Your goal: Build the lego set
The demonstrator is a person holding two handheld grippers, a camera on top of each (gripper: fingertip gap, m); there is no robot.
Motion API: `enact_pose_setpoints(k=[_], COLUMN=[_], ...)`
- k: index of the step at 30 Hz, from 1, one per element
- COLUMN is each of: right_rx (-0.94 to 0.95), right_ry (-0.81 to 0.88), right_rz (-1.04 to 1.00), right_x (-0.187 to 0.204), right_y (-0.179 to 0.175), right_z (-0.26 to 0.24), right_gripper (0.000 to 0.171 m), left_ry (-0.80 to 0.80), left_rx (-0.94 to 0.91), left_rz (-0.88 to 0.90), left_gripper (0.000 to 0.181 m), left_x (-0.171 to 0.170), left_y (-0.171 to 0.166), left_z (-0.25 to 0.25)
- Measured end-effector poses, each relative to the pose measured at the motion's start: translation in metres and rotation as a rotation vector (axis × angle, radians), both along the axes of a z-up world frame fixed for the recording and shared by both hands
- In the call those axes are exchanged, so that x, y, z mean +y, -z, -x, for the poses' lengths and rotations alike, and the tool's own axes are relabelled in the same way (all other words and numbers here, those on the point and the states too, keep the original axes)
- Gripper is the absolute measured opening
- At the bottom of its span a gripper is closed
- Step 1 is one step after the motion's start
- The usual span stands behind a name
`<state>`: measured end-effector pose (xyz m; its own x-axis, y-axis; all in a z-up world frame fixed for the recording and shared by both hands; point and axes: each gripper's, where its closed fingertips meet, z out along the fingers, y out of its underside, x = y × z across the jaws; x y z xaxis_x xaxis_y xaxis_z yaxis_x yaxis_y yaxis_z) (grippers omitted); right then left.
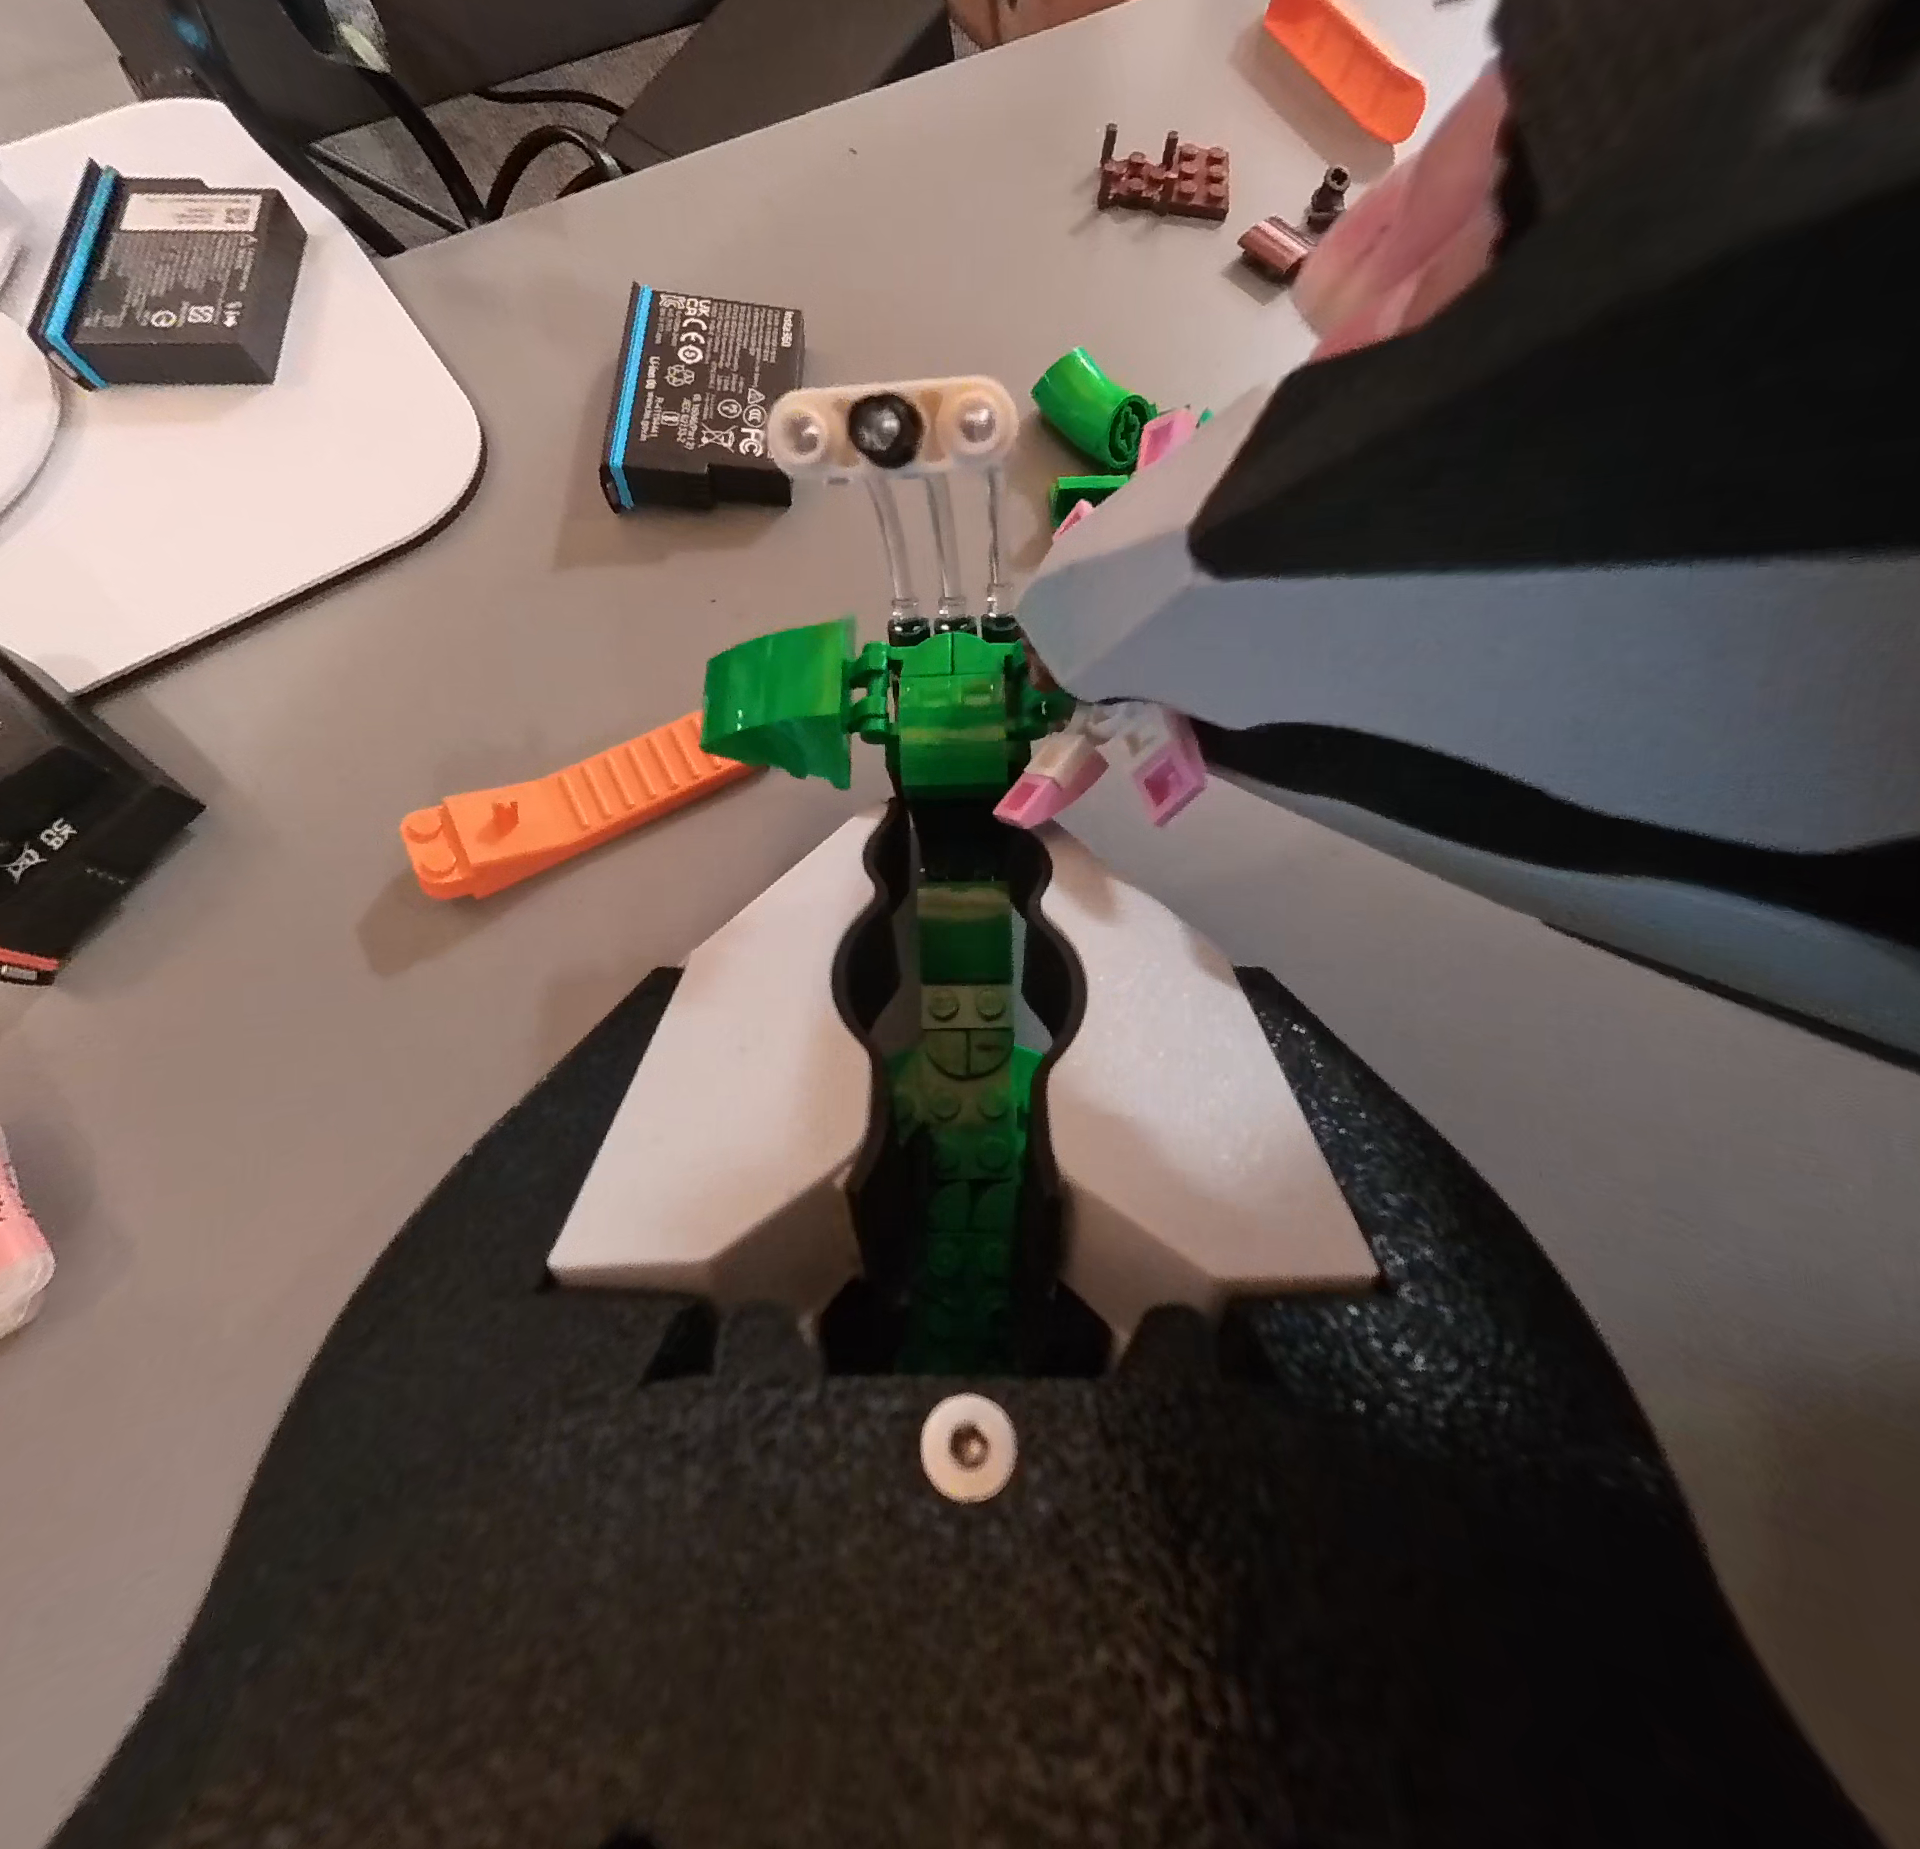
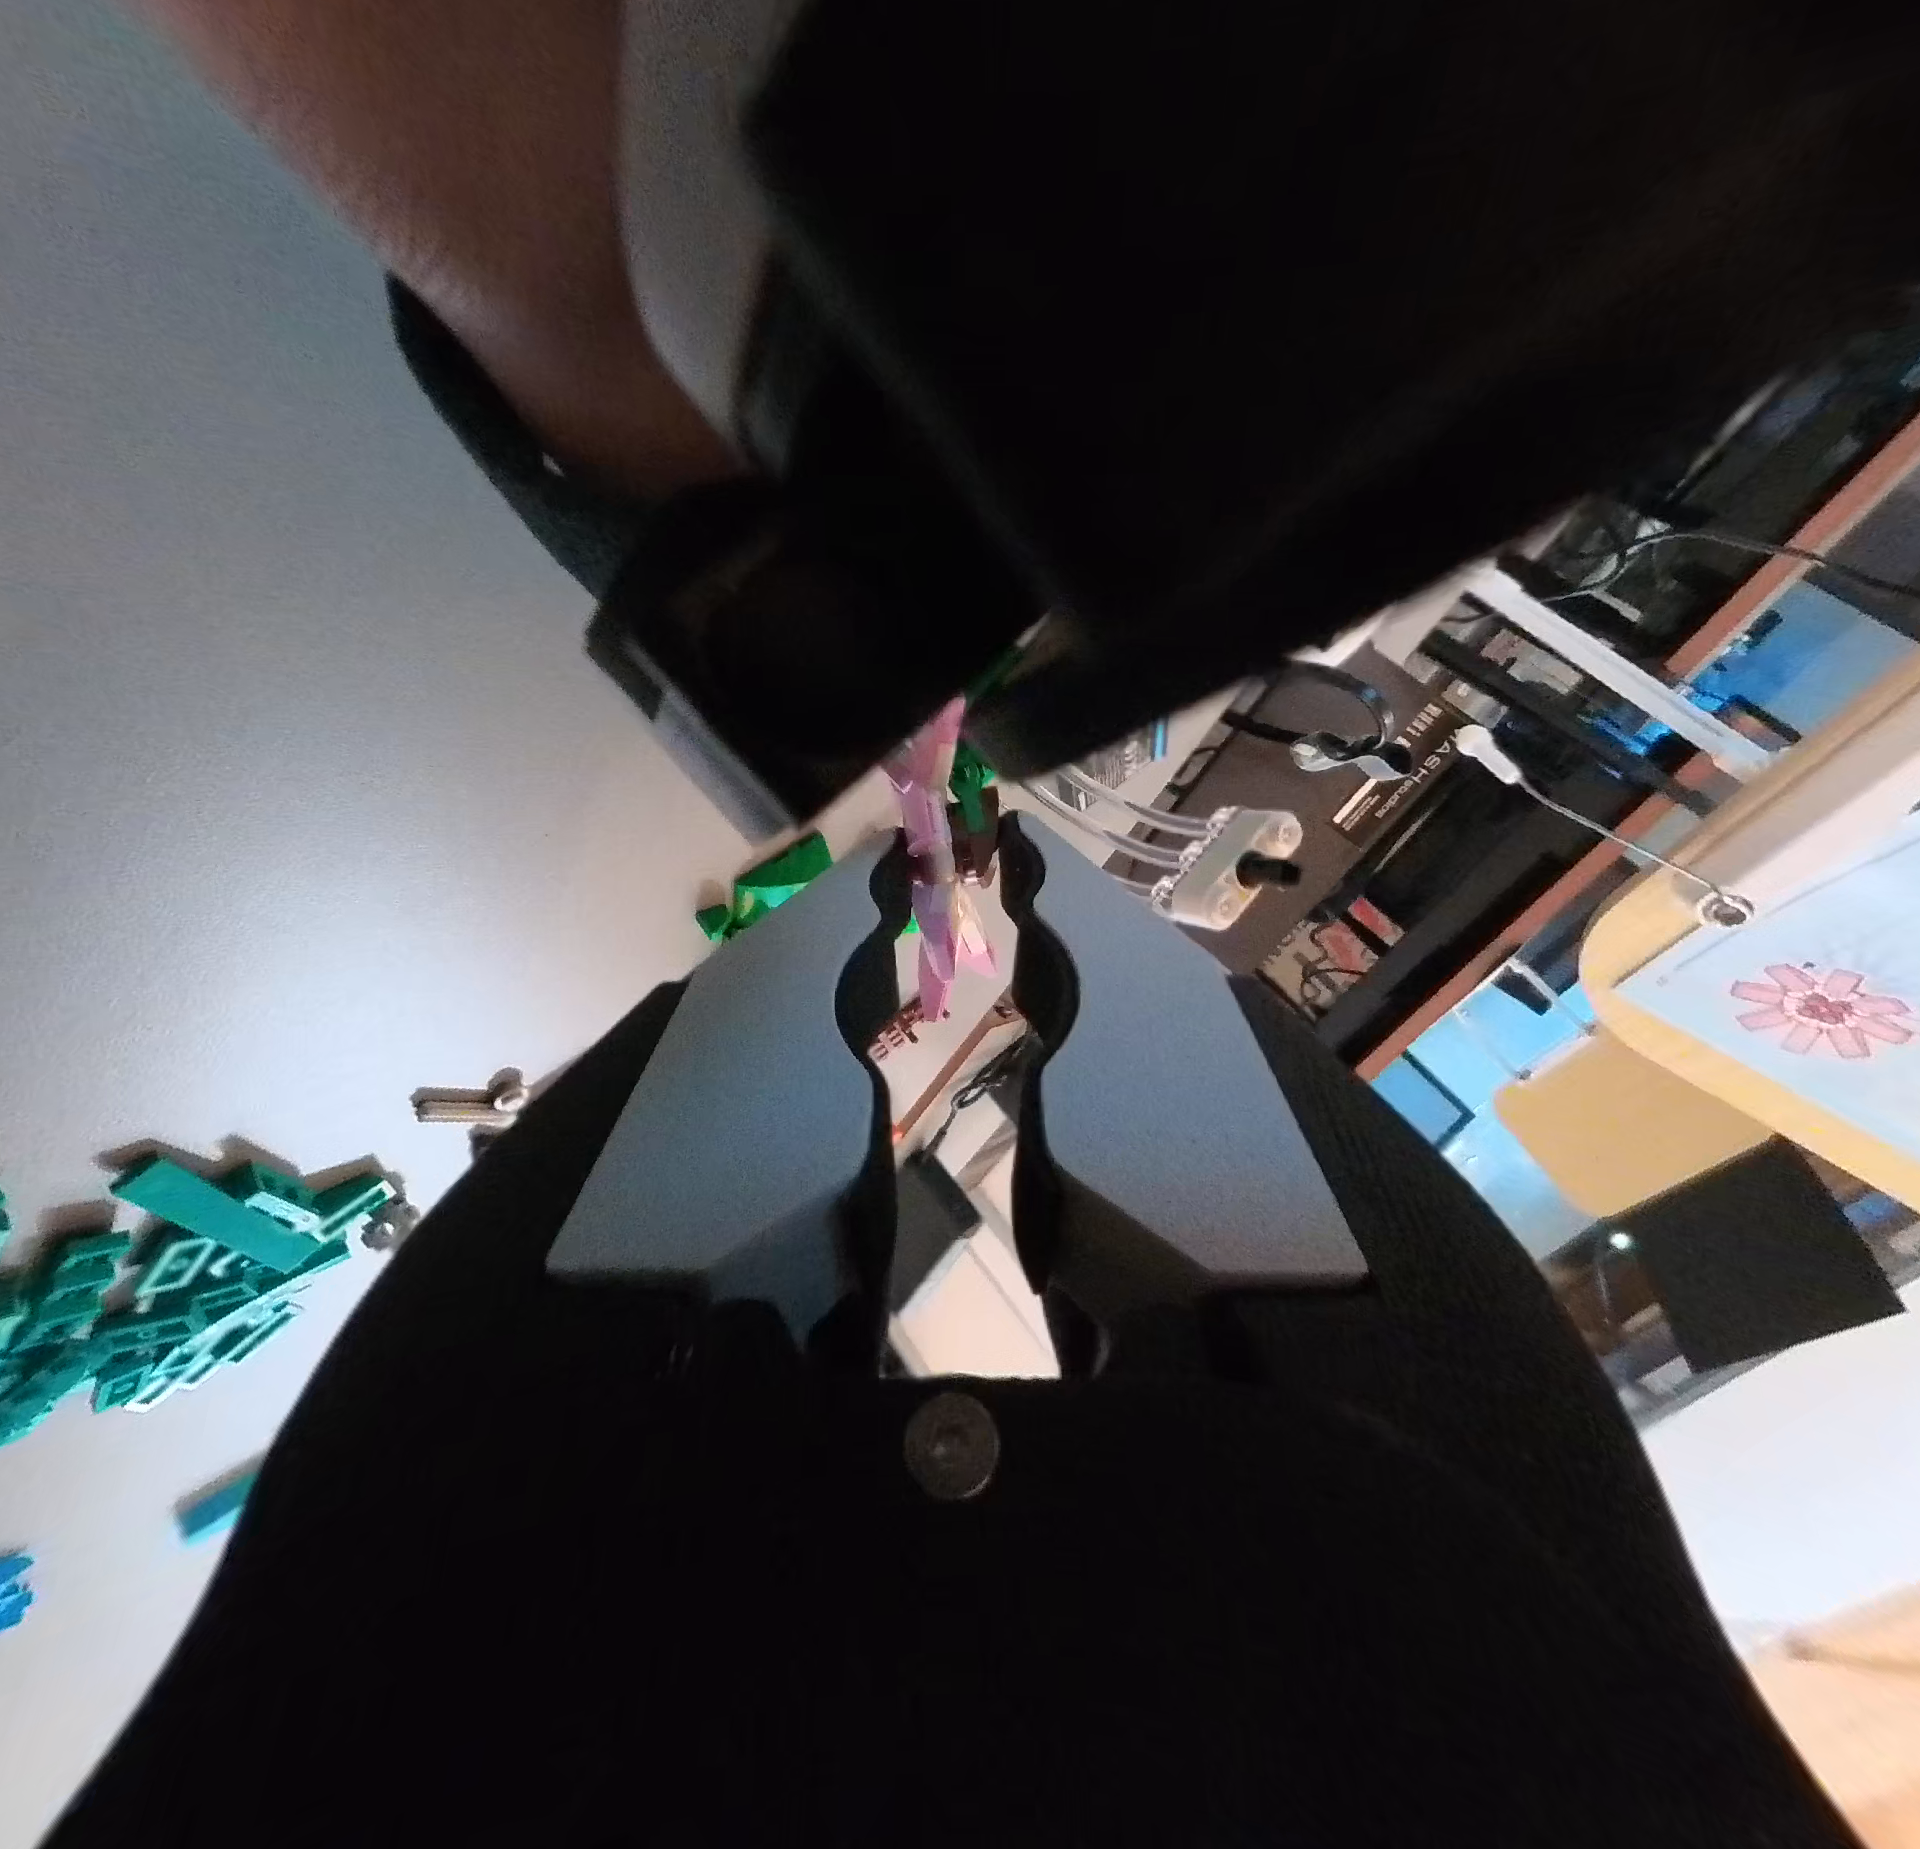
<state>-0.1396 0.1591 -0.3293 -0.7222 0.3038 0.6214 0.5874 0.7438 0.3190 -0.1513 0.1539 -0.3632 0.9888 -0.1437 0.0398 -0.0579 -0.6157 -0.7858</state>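
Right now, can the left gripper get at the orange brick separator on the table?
Probably not as is. The left gripper is shut on the green stem build, so its fingers are occupied. The orange brick separator lies uncovered on the grey table, to its left; the stem must go first.

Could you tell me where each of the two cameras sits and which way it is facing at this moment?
Left wrist view: sits behind the left gripper, looking down along its fingers at the grey table; the fingers clamp the green stem, and the right gripper enters from the right.
Right wrist view: sits behind the right gripper, tilted sideways towards shelving; its fingers pinch the pink flower piece, with the left gripper above.
Shared: both show the stem's white plate on clear rods.
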Motion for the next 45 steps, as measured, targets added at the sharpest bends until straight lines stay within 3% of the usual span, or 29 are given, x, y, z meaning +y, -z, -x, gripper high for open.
enact_pose_setpoints(k=[1,6,12,15,21,30,35,45], right_rx=[-0.018,-0.072,-0.042,-0.084,0.119,0.374,0.505,0.586], right_ry=[-0.016,-0.106,-0.055,-0.146,-0.132,-0.120,-0.195,-0.182], right_rz=[-0.019,-0.085,-0.014,-0.098,0.060,0.042,-0.129,-0.120], right_x=[0.000,0.000,0.000,0.000,-0.003,-0.012,-0.034,-0.056], right_y=[0.000,0.002,0.001,0.003,0.000,-0.009,-0.015,-0.002], right_z=[-0.001,-0.001,0.002,0.000,-0.002,-0.018,-0.034,-0.064], right_gripper=[0.014,0.013,0.014,0.015,0.016,0.016,0.016,0.015], left_ry=[0.000,-0.004,-0.015,-0.011,0.026,0.083,0.098,0.150], left_rx=[0.014,0.016,0.009,0.012,0.000,-0.033,-0.002,0.017], left_rz=[-0.002,-0.001,0.000,0.001,-0.022,-0.061,-0.079,-0.013], left_gripper=[0.014,0.014,0.014,0.015,0.015,0.016,0.016,0.016], left_x=[0.000,0.000,0.000,0.000,-0.001,-0.009,-0.031,-0.049], left_y=[0.000,0.000,0.000,0.001,-0.002,-0.009,-0.014,-0.001], left_z=[0.000,0.000,0.001,0.000,0.001,-0.017,-0.032,-0.059])
